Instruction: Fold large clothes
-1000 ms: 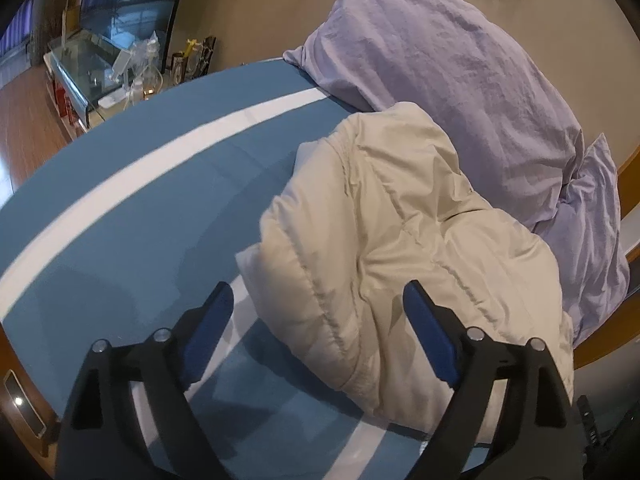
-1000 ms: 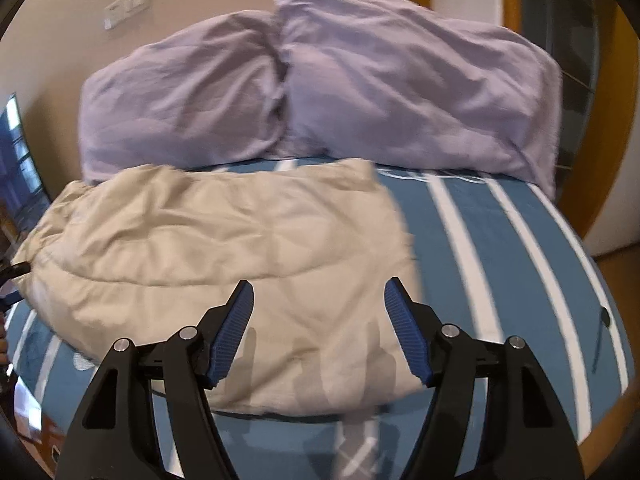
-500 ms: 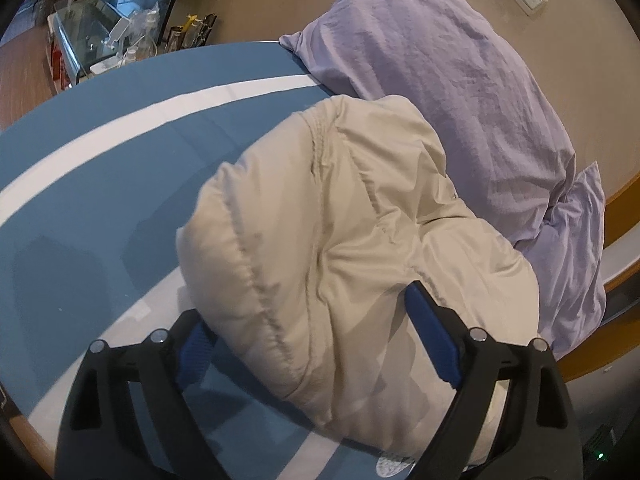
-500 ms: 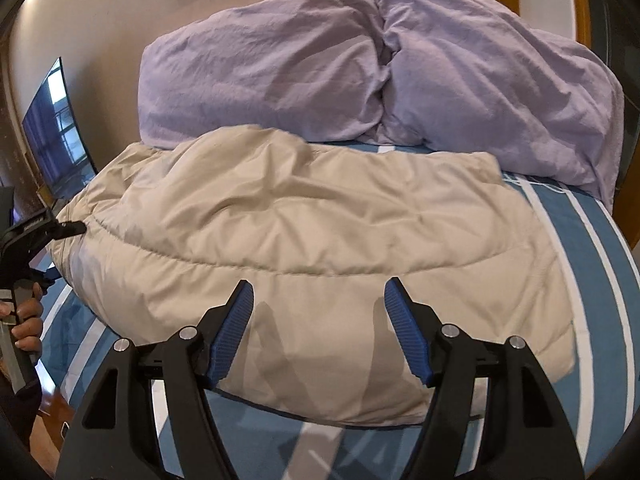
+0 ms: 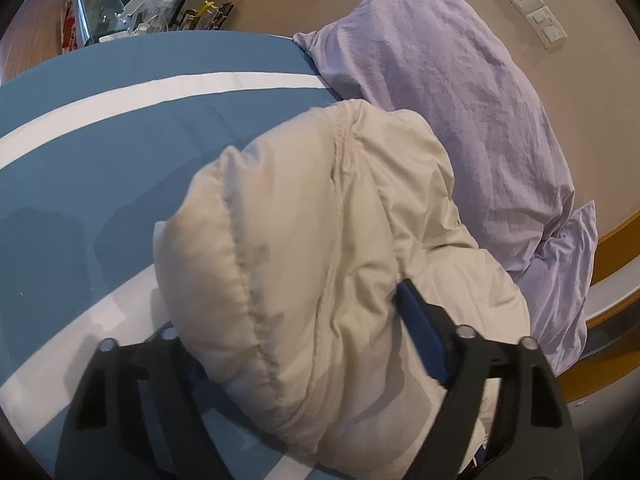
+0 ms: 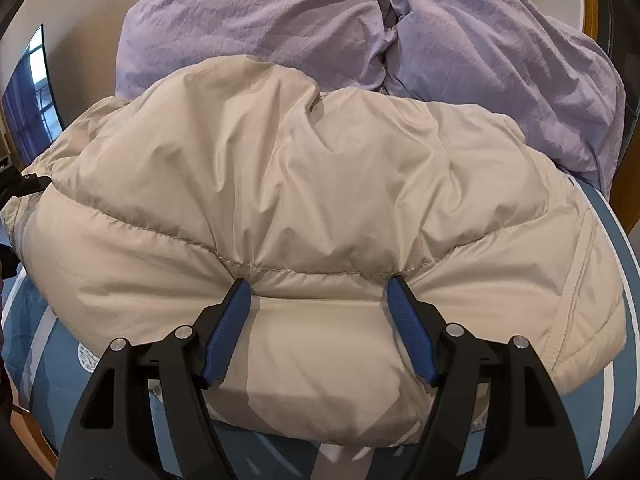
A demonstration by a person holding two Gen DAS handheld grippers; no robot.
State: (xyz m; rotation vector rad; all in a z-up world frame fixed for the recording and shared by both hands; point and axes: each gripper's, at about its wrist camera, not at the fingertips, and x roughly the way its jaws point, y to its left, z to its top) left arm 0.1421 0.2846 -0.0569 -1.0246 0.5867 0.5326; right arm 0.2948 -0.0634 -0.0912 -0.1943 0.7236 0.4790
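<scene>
A cream quilted puffer jacket (image 5: 320, 240) lies bunched on the blue-and-white striped bed. It fills the middle of the right wrist view (image 6: 312, 184). My left gripper (image 5: 296, 328) is open, its jaws straddling the jacket's end; the left finger is mostly hidden under the padding. My right gripper (image 6: 318, 300) is open, its blue pads pressed against the jacket's near quilted edge, with fabric bulging between them. The tip of the left gripper shows at the jacket's far left edge in the right wrist view (image 6: 32, 184).
Two lilac pillows (image 6: 360, 20) lie against the headboard wall right behind the jacket. The striped bedsheet (image 5: 100, 140) stretches left of the jacket. A cluttered glass case (image 5: 120, 4) stands beyond the bed. A wall socket (image 5: 532, 8) is above the pillow.
Both grippers have moved in toward the jacket, from well short of it to pressing into its edges. The jacket is now bunched up higher.
</scene>
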